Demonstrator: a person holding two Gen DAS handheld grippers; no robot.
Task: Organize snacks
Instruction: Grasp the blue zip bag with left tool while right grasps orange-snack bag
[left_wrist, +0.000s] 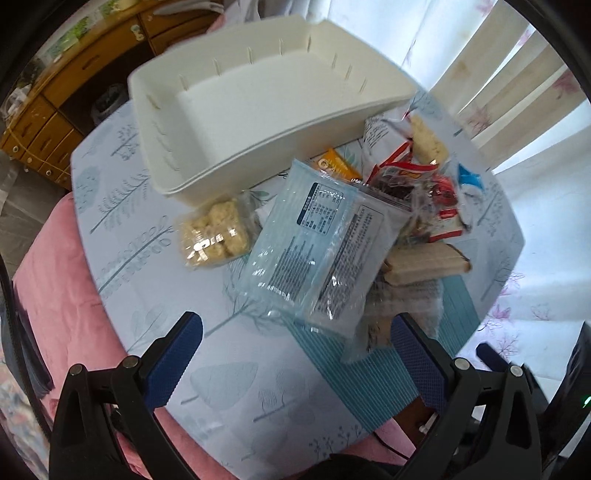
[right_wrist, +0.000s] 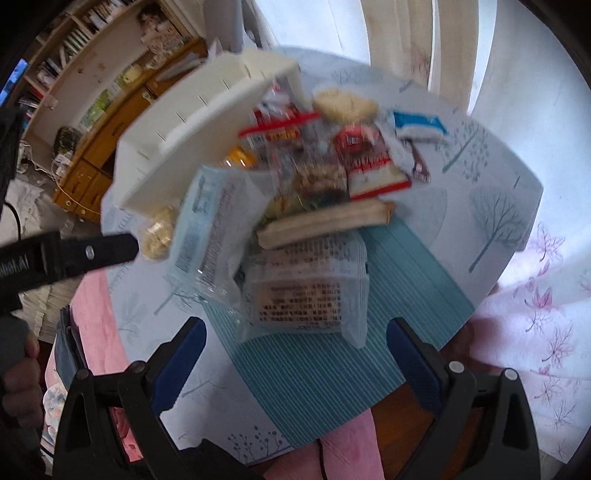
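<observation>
A pile of wrapped snacks lies on the round table. A large pale blue packet (left_wrist: 317, 236) lies face down on top, near my open, empty left gripper (left_wrist: 295, 343). A clear pack of beige puffs (left_wrist: 214, 232) lies left of it, beside the empty white bin (left_wrist: 236, 99). A long sandwich biscuit (left_wrist: 424, 264) and red-and-white packets (left_wrist: 443, 221) lie to the right. In the right wrist view my open, empty right gripper (right_wrist: 295, 343) hovers just short of a clear printed packet (right_wrist: 306, 295); the blue packet (right_wrist: 210, 229), biscuit (right_wrist: 325, 221) and bin (right_wrist: 192, 122) lie beyond.
The table has a pale tree-print cloth (left_wrist: 122, 206) and a teal striped mat (right_wrist: 314, 376). The left gripper's black body (right_wrist: 66, 254) reaches in at the left of the right wrist view. Pink bedding (left_wrist: 55, 288), a wooden cabinet (left_wrist: 48, 122) and curtains (left_wrist: 517, 103) surround the table.
</observation>
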